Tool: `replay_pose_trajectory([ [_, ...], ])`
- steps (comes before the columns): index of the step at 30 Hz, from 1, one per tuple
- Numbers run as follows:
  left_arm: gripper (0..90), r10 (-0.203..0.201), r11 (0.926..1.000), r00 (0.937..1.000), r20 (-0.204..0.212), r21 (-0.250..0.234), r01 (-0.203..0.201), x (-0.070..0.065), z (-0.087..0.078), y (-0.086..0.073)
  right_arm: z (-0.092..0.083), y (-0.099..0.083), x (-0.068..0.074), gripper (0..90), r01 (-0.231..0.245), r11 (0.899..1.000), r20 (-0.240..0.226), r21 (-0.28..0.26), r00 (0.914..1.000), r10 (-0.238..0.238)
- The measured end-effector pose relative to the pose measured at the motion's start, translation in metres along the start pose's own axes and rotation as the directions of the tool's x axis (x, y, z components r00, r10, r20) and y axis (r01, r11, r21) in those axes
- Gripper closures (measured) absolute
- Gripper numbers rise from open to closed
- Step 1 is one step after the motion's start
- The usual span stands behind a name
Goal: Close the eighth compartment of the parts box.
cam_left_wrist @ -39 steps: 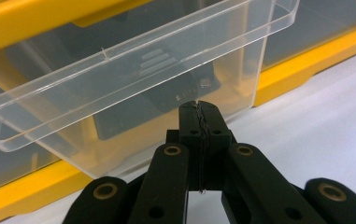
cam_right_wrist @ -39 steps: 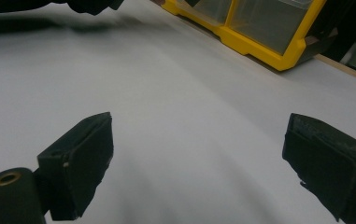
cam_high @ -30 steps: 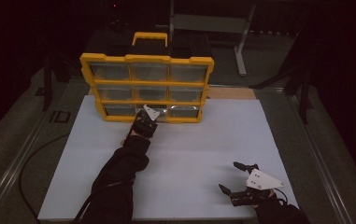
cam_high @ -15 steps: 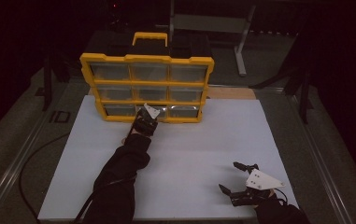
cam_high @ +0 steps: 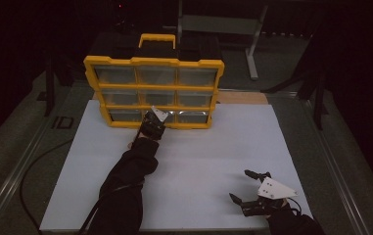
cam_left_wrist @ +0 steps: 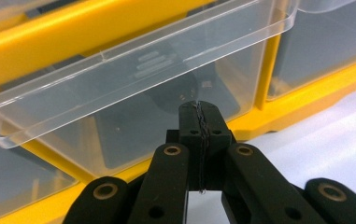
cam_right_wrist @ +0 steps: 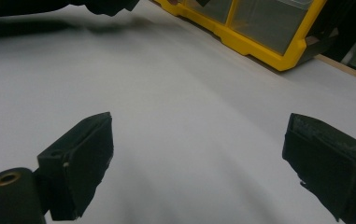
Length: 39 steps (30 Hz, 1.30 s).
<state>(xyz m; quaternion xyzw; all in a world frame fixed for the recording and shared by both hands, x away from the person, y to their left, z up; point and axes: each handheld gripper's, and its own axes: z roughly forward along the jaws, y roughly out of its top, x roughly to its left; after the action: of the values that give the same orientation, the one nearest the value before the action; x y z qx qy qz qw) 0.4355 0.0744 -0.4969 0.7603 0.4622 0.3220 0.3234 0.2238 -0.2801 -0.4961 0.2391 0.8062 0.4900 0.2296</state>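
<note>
Organizer (cam_high: pixel 154 88): yellow plastic frame, black-and-yellow carry handle on top, standing upright at the counter's 12 o'clock edge, face toward the person. Nine clear drawers in a three-by-three grid. Bottom-row middle drawer (cam_left_wrist: pixel 133 79): clear plastic, pulled partway out of the frame, rim jutting forward, a dark shape dimly visible through its front wall. Remaining drawers sit flush; their contents cannot be told.
</note>
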Motion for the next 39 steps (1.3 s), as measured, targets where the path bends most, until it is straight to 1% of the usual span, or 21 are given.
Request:
replay_pose_trajectory([
  [6,88.7,0.005,1.0000,1.0000,-0.003,0.002,-0.005,0.0012,0.0027,0.0026,0.0000,-0.0001,-0.0001,8.9,-0.001,1.000,0.000,0.001,1.0000,0.001],
  [9,88.7,0.020,0.9998,0.9998,-0.009,0.005,-0.020,0.0010,0.0027,0.0027,0.0002,-0.0002,0.0000,8.9,-0.003,1.000,-0.002,0.001,1.0000,0.003],
  [16,88.7,0.024,0.9997,0.9996,-0.016,0.004,-0.024,0.0003,0.0033,0.0028,0.0010,-0.0003,0.0003,8.9,0.002,1.000,-0.002,0.004,1.0000,-0.002],
  [18,88.7,0.034,0.9994,0.9993,-0.016,0.004,-0.034,0.0005,0.0035,0.0028,0.0010,-0.0002,0.0003,8.9,0.002,1.000,-0.002,0.004,1.0000,-0.002],
  [24,88.6,0.026,0.9996,0.9996,-0.009,0.015,-0.025,0.0008,0.0029,0.0039,0.0011,-0.0002,0.0005,8.9,0.003,1.000,-0.003,0.004,1.0000,-0.003],
  [25,88.5,0.010,0.9998,0.9999,0.000,0.017,-0.010,0.0012,0.0028,0.0044,0.0010,-0.0001,0.0006,8.9,0.001,1.000,-0.001,0.003,1.0000,-0.001],
  [26,86.2,0.000,0.9998,1.0000,0.008,0.019,0.000,0.0014,0.0027,0.0048,0.0008,-0.0002,0.0004,8.9,0.004,1.000,-0.002,0.003,1.0000,-0.004],
  [29,83.8,0.011,0.9996,0.9999,0.007,0.026,-0.011,-0.0002,0.0013,0.0051,0.0007,-0.0003,0.0001,9.0,0.002,1.000,-0.002,0.003,1.0000,-0.002],
  [31,82.8,0.000,0.9995,1.0000,0.008,0.033,0.000,-0.0008,0.0007,0.0046,0.0008,-0.0002,0.0002,8.9,0.003,1.000,-0.001,0.004,1.0000,-0.003],
  [32,81.3,-0.009,0.9994,0.9999,0.014,0.035,0.009,-0.0012,0.0008,0.0042,0.0008,-0.0001,0.0004,8.9,0.005,1.000,0.000,0.004,1.0000,-0.005],
  [33,80.7,-0.019,0.9991,0.9994,0.030,0.039,0.018,-0.0017,0.0004,0.0037,0.0006,-0.0001,0.0005,8.9,0.005,1.000,0.000,0.004,1.0000,-0.005],
  [35,75.7,-0.012,0.9989,0.9992,0.038,0.045,0.010,-0.0023,-0.0008,0.0031,0.0003,0.0000,0.0002,8.9,0.005,1.000,0.001,0.003,1.0000,-0.005],
  [36,72.3,-0.020,0.9989,0.9988,0.045,0.044,0.018,-0.0028,-0.0014,0.0027,0.0002,0.0000,0.0001,8.9,0.004,1.000,0.002,0.002,1.0000,-0.004],
  [37,68.4,-0.033,0.9983,0.9975,0.062,0.050,0.030,-0.0024,-0.0025,0.0021,0.0002,0.0000,0.0000,8.9,0.006,1.000,0.002,0.001,1.0000,-0.006],
  [38,64.4,-0.033,0.9983,0.9975,0.062,0.050,0.030,-0.0024,-0.0025,0.0021,0.0002,0.0000,0.0000,8.9,0.006,1.000,0.002,0.001,1.0000,-0.006],
  [39,64.4,-0.035,0.9984,0.9973,0.065,0.047,0.032,-0.0027,-0.0039,0.0011,0.0004,0.0000,0.0002,8.9,0.007,1.000,0.000,0.002,1.0000,-0.007],
])
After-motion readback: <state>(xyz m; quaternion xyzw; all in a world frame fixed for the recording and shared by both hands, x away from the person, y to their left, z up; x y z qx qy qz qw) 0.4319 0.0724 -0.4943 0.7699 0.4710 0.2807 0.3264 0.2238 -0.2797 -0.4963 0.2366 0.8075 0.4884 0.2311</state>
